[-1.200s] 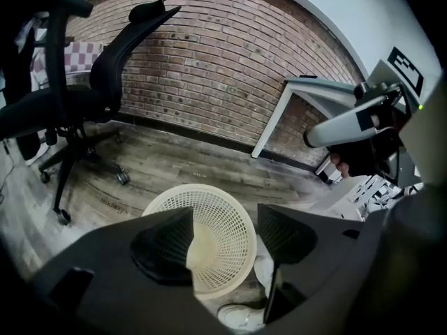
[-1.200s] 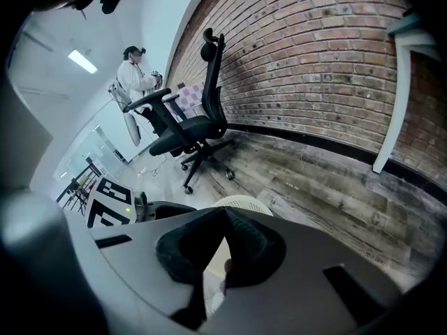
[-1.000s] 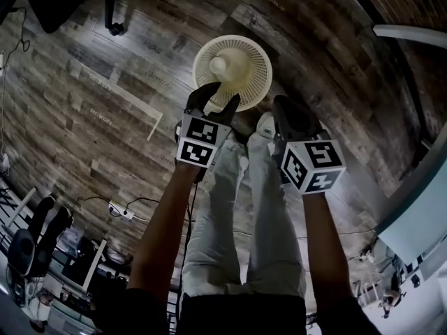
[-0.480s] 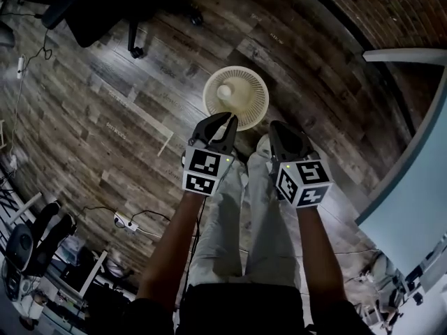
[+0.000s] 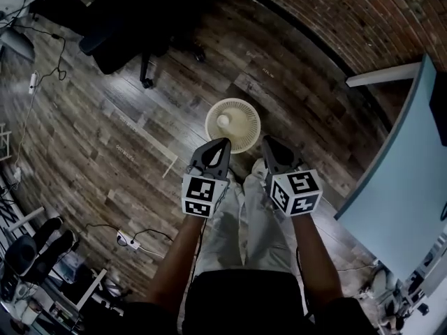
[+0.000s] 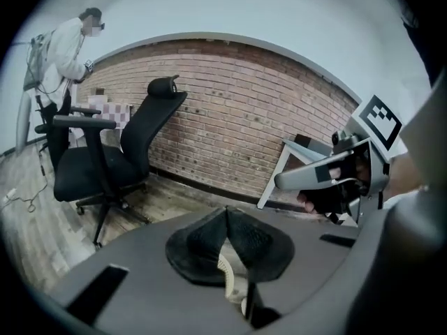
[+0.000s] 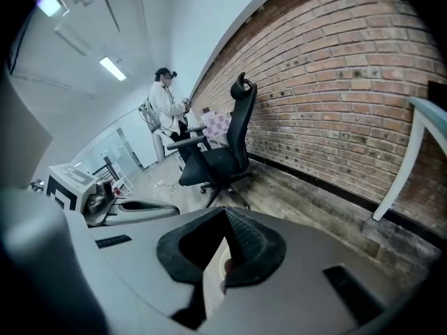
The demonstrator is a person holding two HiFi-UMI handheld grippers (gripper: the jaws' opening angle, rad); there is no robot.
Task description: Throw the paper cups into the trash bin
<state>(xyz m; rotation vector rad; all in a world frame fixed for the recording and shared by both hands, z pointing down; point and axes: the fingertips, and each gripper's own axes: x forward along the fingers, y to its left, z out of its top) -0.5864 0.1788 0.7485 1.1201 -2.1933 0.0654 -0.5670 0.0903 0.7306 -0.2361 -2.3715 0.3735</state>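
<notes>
A round, cream-coloured trash bin (image 5: 244,114) with ribbed mesh sides stands on the dark wooden floor (image 5: 91,138), its mouth open to the ceiling. Inside it, towards one side, lies a white shape that looks like a paper cup (image 5: 223,121).

Just short of the bin, a person stands holding two tools out over their own pale trouser legs (image 5: 241,215). The left tongs (image 5: 221,145) point at the bin's near rim with their dark ridged tips pressed together and nothing between them. The right tongs (image 5: 269,144) sit just beside them, level with them, also closed tip to tip and empty. Each tool carries a cube with black-and-white square markers, and bare forearms run back from both.

Further out, a pale blue-grey bench (image 5: 398,180) fills the person's right side, its white leg slanting to the floor. A red brick wall (image 5: 349,19) curves behind the bin. A black office chair (image 5: 126,44) stands on the person's left, well apart from the bin, and beyond it another person in a white top (image 6: 70,44) stands at the far end of the room. A white power strip (image 5: 124,240) and loose cables lie on the floor.
</notes>
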